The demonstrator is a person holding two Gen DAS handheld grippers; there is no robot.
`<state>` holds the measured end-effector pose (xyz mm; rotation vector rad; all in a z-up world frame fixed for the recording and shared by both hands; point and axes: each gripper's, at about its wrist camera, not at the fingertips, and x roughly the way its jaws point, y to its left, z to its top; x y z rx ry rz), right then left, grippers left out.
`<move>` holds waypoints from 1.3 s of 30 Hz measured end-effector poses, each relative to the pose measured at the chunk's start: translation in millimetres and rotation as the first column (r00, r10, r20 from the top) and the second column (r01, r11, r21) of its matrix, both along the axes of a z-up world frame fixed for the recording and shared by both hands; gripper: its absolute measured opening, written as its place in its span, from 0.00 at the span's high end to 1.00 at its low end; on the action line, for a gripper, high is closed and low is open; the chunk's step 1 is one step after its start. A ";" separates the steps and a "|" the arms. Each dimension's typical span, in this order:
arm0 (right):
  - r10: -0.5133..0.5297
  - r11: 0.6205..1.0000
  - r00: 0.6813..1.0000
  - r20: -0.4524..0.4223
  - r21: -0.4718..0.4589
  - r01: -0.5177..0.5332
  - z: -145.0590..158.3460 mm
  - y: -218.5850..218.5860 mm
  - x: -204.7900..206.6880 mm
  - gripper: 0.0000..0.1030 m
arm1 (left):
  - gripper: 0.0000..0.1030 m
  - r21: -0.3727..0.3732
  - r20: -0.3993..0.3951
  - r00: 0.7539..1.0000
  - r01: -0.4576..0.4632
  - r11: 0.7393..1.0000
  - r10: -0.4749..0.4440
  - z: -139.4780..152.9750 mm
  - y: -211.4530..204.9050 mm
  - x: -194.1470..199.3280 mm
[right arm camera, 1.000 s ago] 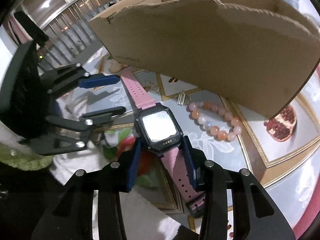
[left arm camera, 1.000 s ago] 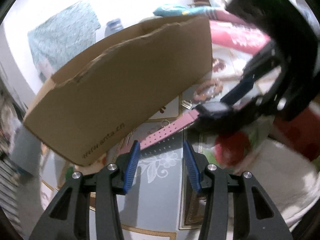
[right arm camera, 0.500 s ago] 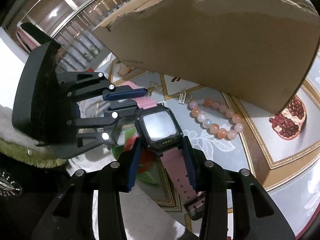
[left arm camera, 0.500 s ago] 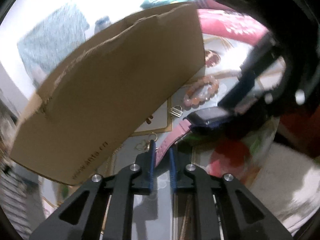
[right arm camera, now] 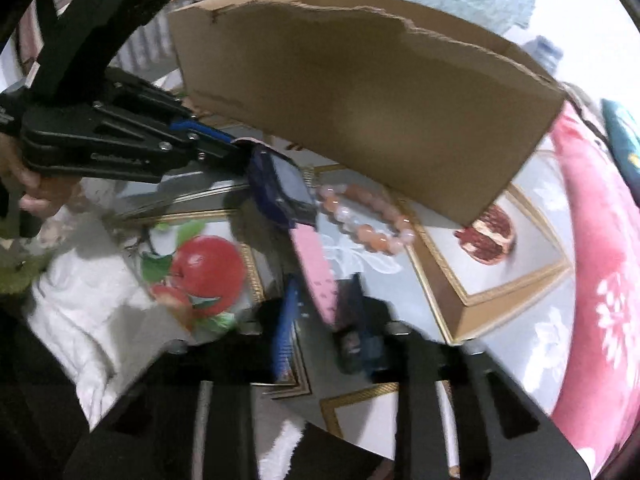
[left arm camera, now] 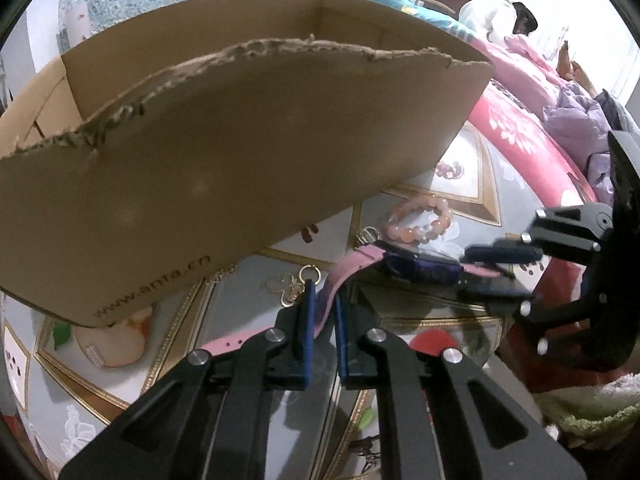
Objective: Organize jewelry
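Note:
A pink-strapped smartwatch (left arm camera: 416, 266) with a dark body hangs in the air in front of an open cardboard box (left arm camera: 240, 168). My left gripper (left arm camera: 322, 304) is shut on one pink strap. In the right wrist view the watch (right arm camera: 280, 184) hangs from the left gripper (right arm camera: 236, 142), and its other strap (right arm camera: 316, 272) lies between the fingers of my right gripper (right arm camera: 320, 312), which is open. A pink and orange bead bracelet (left arm camera: 420, 220) lies on the tabletop beside the box; it also shows in the right wrist view (right arm camera: 368, 220).
A gold key ring with small charms (left arm camera: 296, 286) and a small metal charm (left arm camera: 366, 234) lie by the box. The patterned tabletop (right arm camera: 532, 256) carries fruit prints. A white cloth (right arm camera: 92, 288) lies at its near edge. A pink bedspread (left arm camera: 520, 128) is behind.
My right gripper has opened and drawn back along the strap, letting go of the watch body. My left gripper stays shut on the other strap and the view has lifted towards the box.

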<state>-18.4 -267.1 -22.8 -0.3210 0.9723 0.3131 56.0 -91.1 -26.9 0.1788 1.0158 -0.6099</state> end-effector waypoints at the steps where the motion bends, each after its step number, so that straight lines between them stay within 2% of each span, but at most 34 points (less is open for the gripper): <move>1: -0.020 1.000 1.000 0.011 0.003 0.020 2.3 -2.3 -1.7 0.90 | 0.93 0.005 0.012 1.000 0.000 1.000 0.000 1.7 1.0 1.5; 3: -0.051 0.999 0.998 0.033 0.004 0.051 9.9 -7.7 -4.3 0.97 | 0.95 0.011 0.044 0.999 0.011 1.000 -0.011 7.4 1.0 -5.5; 8: -0.086 0.996 0.991 0.105 0.003 0.086 40.9 -12.5 -19.7 0.97 | 0.97 0.012 0.129 0.991 0.040 0.999 -0.041 33.9 -3.0 -23.9; 13: -0.061 0.998 0.967 0.246 0.011 0.061 98.4 -0.9 -31.4 0.98 | 0.97 -0.057 0.213 0.976 0.044 0.997 -0.031 92.0 11.5 -33.7; 16: -0.041 0.999 0.957 0.288 0.037 0.031 125.9 8.5 -11.4 0.98 | 0.97 -0.083 0.262 0.965 0.032 0.996 -0.009 125.2 25.0 -24.0; 19: -0.019 0.994 0.974 0.225 0.112 -0.006 140.5 14.8 39.6 0.97 | 0.97 -0.098 0.265 0.964 0.007 0.995 0.020 147.2 33.7 6.9; 20: -0.017 0.990 0.983 0.183 0.138 -0.008 141.0 12.6 55.4 0.97 | 0.97 -0.103 0.248 0.968 -0.005 0.995 0.030 149.8 35.6 22.0; 23: -0.026 0.984 0.999 0.018 0.175 0.023 130.6 12.4 120.9 0.98 | 0.97 -0.120 0.083 0.995 -0.044 0.992 0.054 141.8 40.6 77.2; 25: -0.030 0.985 0.993 -0.117 0.168 0.049 118.5 6.6 165.1 0.98 | 0.97 -0.080 -0.011 0.998 -0.065 0.995 0.064 126.0 35.4 114.5; 27: -0.032 0.990 0.977 -0.212 0.126 0.060 102.6 6.8 196.8 0.98 | 0.97 -0.043 -0.079 0.995 -0.072 0.996 0.068 110.2 29.0 142.6; 28: -0.037 0.994 0.971 -0.238 0.096 0.061 98.0 7.5 207.8 0.97 | 0.97 -0.039 -0.160 0.984 -0.083 0.996 0.076 95.6 26.0 163.3; 30: -0.051 0.997 0.957 -0.287 0.042 0.066 84.6 5.7 235.9 0.97 | 0.97 -0.020 -0.256 0.962 -0.106 0.994 0.097 74.0 23.1 188.5; 33: -0.066 0.997 0.945 -0.321 -0.048 0.053 70.4 9.9 263.0 0.95 | 0.97 -0.004 -0.371 0.921 -0.130 0.992 0.119 45.3 21.2 218.7; 34: -0.074 0.997 0.943 -0.324 -0.058 0.058 66.0 11.2 266.9 0.96 | 0.97 0.008 -0.388 0.912 -0.143 0.990 0.135 38.1 19.0 225.0; 37: -0.075 0.989 0.958 -0.275 -0.146 0.035 62.0 18.8 279.0 0.88 | 0.87 0.032 -0.397 0.903 -0.167 0.986 0.165 29.2 19.2 240.8; 39: -0.068 0.984 0.969 -0.237 -0.174 0.027 65.7 19.8 279.4 0.79 | 0.75 0.029 -0.395 0.900 -0.187 0.982 0.183 30.1 22.7 244.8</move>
